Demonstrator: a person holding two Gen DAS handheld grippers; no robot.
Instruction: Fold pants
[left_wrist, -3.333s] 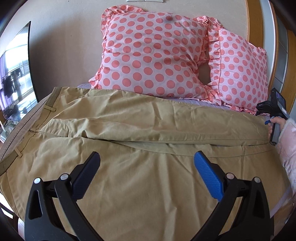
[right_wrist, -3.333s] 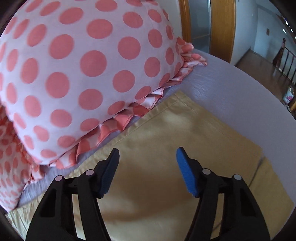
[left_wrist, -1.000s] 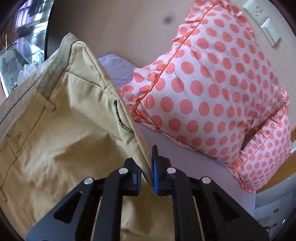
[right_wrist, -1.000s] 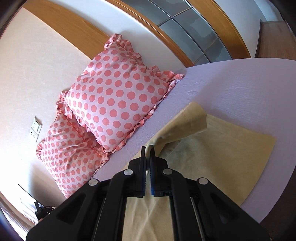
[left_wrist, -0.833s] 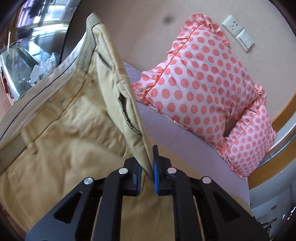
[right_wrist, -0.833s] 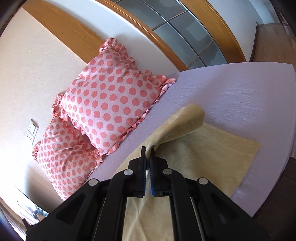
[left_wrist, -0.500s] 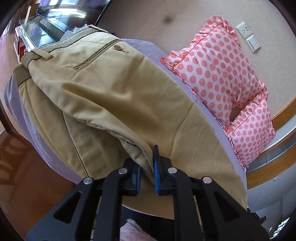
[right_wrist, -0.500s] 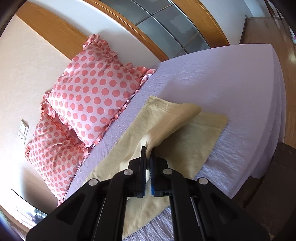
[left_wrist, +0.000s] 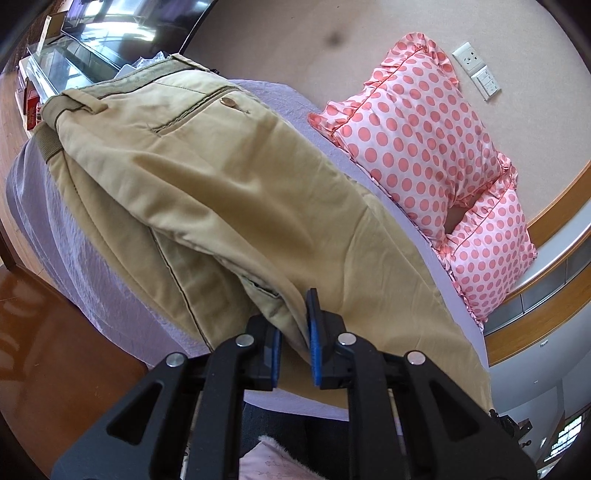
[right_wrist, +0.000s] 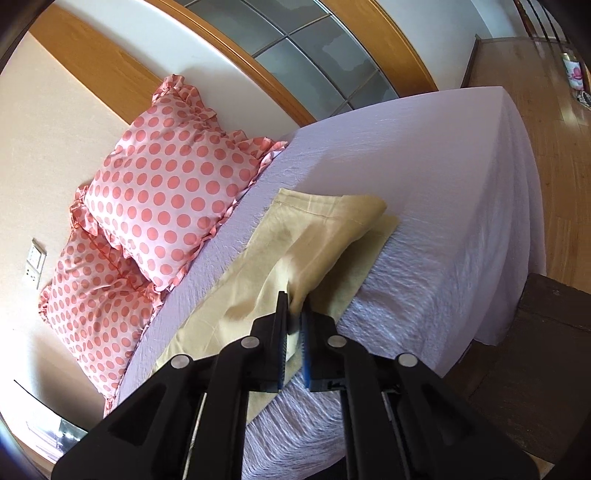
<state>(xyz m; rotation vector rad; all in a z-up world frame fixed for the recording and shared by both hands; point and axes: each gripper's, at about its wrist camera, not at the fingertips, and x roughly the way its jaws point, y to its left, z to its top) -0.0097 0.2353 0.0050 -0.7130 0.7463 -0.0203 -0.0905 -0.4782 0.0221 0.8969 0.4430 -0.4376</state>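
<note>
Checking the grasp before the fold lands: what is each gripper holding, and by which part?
Both hold the khaki cotton pants: the left gripper pinches the side edge below the seat, the right gripper a leg's edge near the hem.

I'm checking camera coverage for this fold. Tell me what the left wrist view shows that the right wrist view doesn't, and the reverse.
Only the left wrist view shows the waistband, the buttoned back pocket and the left gripper, jaws shut on the pants.

Only the right wrist view shows the leg hems, the bed's far corner and the right gripper, jaws shut on a leg.

Both show the polka-dot pillows, the lilac sheet and the wall sockets.
</note>
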